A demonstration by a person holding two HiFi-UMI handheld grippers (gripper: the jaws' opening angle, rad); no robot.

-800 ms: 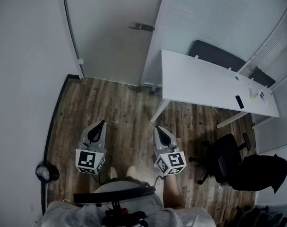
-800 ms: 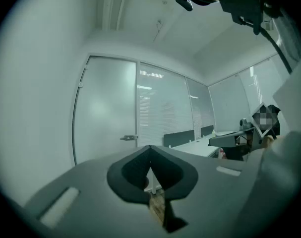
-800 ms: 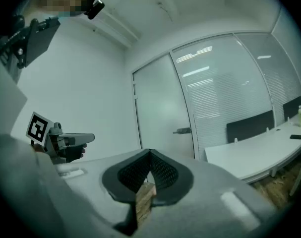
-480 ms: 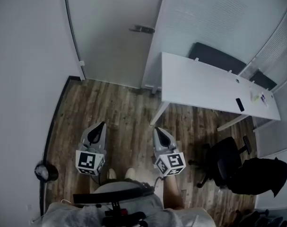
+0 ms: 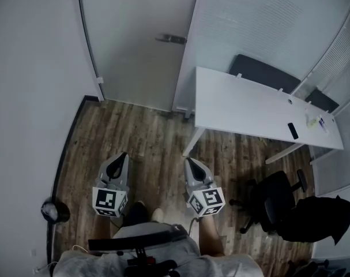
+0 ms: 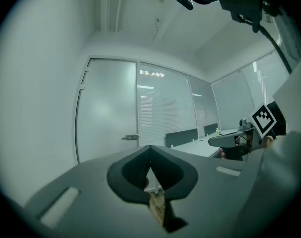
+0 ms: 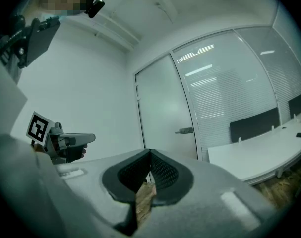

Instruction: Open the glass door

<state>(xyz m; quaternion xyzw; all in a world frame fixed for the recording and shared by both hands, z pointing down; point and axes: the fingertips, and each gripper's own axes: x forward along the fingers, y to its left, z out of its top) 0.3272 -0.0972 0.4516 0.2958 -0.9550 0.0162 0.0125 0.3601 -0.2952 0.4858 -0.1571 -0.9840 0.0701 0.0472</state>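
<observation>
Frosted glass door (image 5: 140, 45) fills the 12 o'clock part of the head view. It stands shut in a thin frame, well apart from the person. A small metal lever handle (image 5: 171, 38) sits near the door's right edge, its free end pointing toward 9 o'clock.

Both claws are held level over the wood floor (image 5: 151, 131). The left claw (image 5: 124, 153) is at 7 o'clock, closed and empty. The right claw (image 5: 188, 160) is at 5 o'clock, its jaws also together on nothing. A white desk (image 5: 249, 105) stands at 2 o'clock, beside a ribbed glass wall.

The door is probably heavy and stiff, swinging as one slab from fittings on its left edge. The glass looks smooth, offering no purchase and liable to mark or chip. The lever is the place to take hold. A claw would grip the bar near its free end, where it turns most easily, though the polished metal may be slippery.
</observation>
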